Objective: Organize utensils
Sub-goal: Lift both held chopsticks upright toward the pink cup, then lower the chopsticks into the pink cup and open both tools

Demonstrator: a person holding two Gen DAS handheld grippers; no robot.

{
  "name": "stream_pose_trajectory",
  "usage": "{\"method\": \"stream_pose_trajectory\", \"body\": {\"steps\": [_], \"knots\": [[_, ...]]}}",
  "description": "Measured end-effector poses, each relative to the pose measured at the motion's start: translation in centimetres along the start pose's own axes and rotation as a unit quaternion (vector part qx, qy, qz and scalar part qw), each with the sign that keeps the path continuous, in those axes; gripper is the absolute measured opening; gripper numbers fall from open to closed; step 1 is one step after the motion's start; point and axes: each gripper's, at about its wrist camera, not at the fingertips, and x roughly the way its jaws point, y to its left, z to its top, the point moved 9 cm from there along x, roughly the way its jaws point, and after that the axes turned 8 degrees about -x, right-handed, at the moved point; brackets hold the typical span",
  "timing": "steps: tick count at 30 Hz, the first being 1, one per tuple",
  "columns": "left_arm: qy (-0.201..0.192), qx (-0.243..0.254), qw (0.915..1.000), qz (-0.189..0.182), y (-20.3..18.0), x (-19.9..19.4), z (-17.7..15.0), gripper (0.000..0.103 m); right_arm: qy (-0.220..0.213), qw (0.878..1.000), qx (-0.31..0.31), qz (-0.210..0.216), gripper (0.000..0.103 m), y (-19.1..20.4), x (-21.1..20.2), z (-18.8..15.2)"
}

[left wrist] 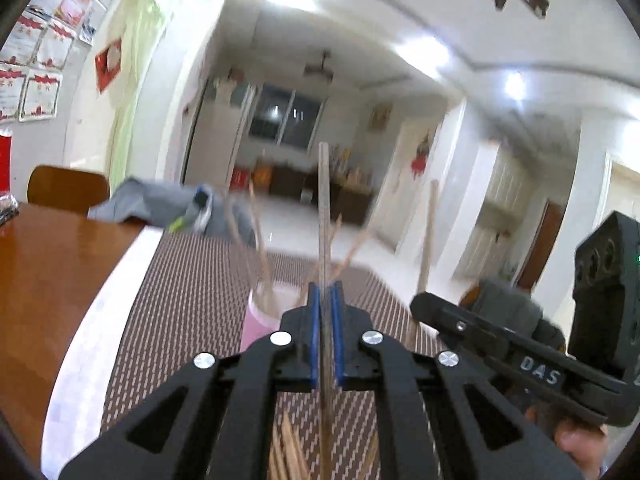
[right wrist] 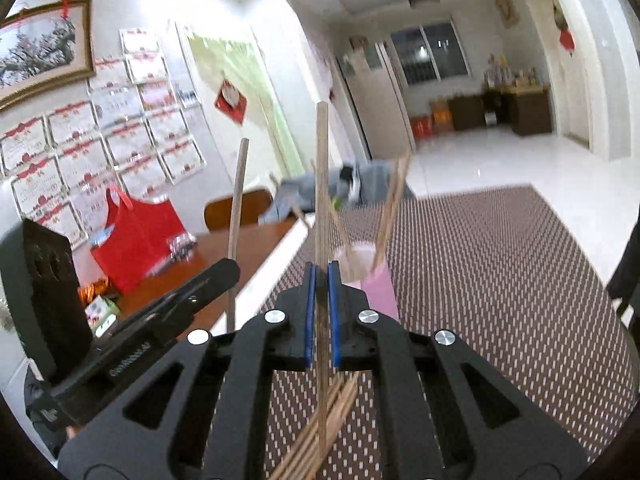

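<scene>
Brown-and-white woven mat (right wrist: 500,280) covers the table, and on it stands the pink cup (right wrist: 378,280), its base hidden behind the gripper bodies and its sticks smeared by blur. Nearer than the cup, the left gripper (left wrist: 325,300) clamps one upright chopstick (left wrist: 325,208). The right gripper (right wrist: 321,284) pinches another chopstick (right wrist: 321,184); loose chopsticks (right wrist: 324,428) below are half hidden.

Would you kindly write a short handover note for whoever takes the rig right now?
Left gripper: shut on one upright chopstick.
Right gripper: shut on another chopstick, also upright.
Pink cup stands on the woven mat just ahead, already holding several sticks.
Loose pile of chopsticks lies on the mat below the fingers.
Left: drop both held sticks into the cup, then gather the pile.
</scene>
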Motion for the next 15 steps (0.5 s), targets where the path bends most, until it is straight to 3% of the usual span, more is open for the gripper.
{"method": "stream_pose_trajectory", "body": {"steps": [8, 15], "knots": [[-0.108, -0.017, 0.9940, -0.005, 0.1, 2.4, 4.8, 0.006, -0.072, 0.997, -0.019, -0.024, 0.007, -1.9, 0.3, 4.2], [-0.154, -0.019, 0.9876, 0.025, 1.4, 6.3, 7.7, 0.006, -0.132, 0.990, -0.036, -0.043, 0.007, -2.2, 2.3, 7.2]]}}
